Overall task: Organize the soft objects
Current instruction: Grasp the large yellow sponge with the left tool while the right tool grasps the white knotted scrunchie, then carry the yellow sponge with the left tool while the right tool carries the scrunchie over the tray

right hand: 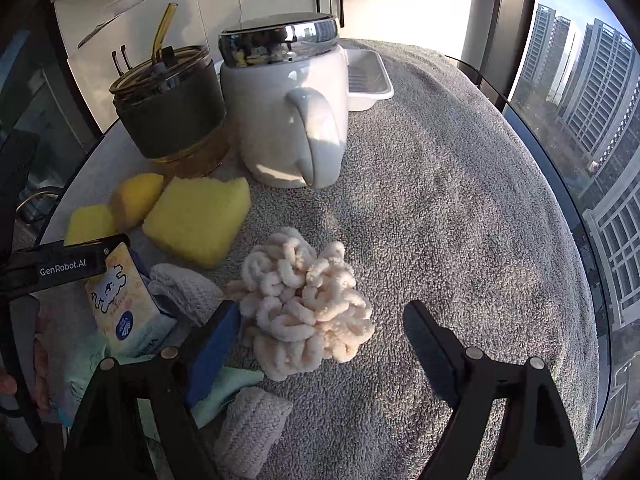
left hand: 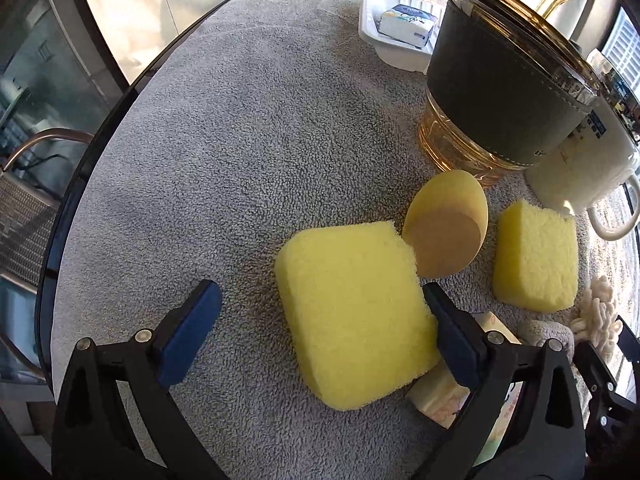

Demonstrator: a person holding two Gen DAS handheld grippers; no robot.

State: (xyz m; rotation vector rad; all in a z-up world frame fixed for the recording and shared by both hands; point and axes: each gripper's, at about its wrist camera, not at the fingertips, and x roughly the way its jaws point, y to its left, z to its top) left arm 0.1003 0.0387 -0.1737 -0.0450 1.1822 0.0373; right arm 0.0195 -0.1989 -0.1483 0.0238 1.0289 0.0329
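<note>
In the left wrist view a large yellow sponge [left hand: 352,312] lies flat on the grey towel between the fingers of my left gripper [left hand: 320,288]. The gripper is open: its right pad [left hand: 452,340] sits at the sponge's edge and its left pad is well apart. Beyond it are an oval tan sponge [left hand: 448,224] and a second yellow sponge [left hand: 536,256]. In the right wrist view a cream looped cloth [right hand: 304,312] lies bunched between the fingers of my right gripper [right hand: 322,308]. That gripper is open, with a gap at its right finger.
An amber cup with a dark sleeve [right hand: 172,108] and a white mug [right hand: 292,120] stand behind the sponges. A white tray [left hand: 396,40] sits at the back. A tissue pack [right hand: 120,304], grey knitted cloths [right hand: 184,288] and a mint cloth [right hand: 224,392] crowd the near left. The round table's edge [right hand: 560,184] curves at the right.
</note>
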